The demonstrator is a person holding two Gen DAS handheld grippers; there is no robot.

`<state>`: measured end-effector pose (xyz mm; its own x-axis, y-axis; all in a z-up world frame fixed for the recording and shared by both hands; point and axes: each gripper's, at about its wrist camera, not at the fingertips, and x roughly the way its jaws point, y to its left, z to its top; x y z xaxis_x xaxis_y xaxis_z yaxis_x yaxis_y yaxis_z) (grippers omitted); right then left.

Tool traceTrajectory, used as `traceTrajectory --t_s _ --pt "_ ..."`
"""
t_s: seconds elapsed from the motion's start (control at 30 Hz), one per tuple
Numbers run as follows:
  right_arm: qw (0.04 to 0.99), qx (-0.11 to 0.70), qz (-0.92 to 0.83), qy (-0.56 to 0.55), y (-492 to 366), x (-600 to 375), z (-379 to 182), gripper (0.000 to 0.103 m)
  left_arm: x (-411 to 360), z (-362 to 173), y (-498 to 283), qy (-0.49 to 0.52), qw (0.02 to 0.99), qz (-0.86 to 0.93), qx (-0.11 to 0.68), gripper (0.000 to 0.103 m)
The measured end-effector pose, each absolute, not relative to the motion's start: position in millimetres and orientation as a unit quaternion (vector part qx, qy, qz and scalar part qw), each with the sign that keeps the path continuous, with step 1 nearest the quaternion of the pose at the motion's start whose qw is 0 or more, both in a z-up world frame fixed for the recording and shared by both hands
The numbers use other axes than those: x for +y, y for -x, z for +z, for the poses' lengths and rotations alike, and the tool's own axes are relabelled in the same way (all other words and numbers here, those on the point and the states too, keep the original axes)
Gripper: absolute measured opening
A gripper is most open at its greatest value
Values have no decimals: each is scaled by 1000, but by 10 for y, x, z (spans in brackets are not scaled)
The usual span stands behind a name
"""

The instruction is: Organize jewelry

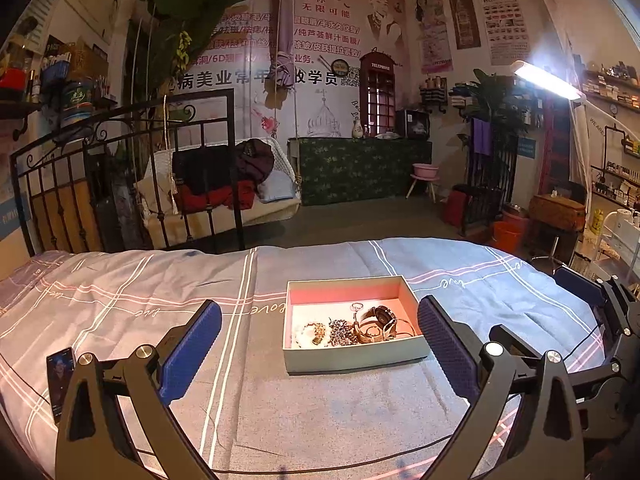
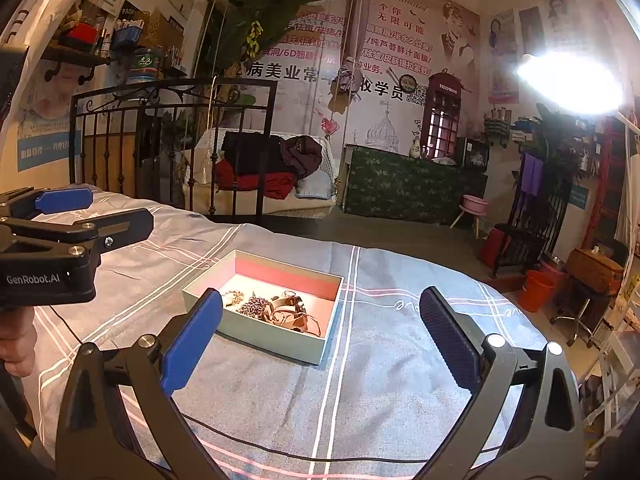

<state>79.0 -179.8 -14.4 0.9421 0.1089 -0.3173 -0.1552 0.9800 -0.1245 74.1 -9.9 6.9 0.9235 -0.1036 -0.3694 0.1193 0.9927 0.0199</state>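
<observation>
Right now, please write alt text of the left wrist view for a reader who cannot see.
A shallow pale cardboard box holding tangled jewelry sits on a blue-and-pink striped bedsheet, framed by the open blue-padded left tongs.

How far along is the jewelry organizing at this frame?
Done: jewelry, including a watch and beaded pieces, lies heaped together inside the open box on the bedspread; none shows outside it. In hand: nothing; the left gripper and right gripper are open and empty, short of the box. Left: whether sorting remains cannot be told.
</observation>
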Motion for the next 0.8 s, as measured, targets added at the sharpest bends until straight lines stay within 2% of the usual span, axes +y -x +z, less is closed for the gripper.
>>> traceTrajectory --t_s 0.8 --pt "982 159 69 74 -812 -1799 -165 97 -65 49 -769 -24 979 -55 193 97"
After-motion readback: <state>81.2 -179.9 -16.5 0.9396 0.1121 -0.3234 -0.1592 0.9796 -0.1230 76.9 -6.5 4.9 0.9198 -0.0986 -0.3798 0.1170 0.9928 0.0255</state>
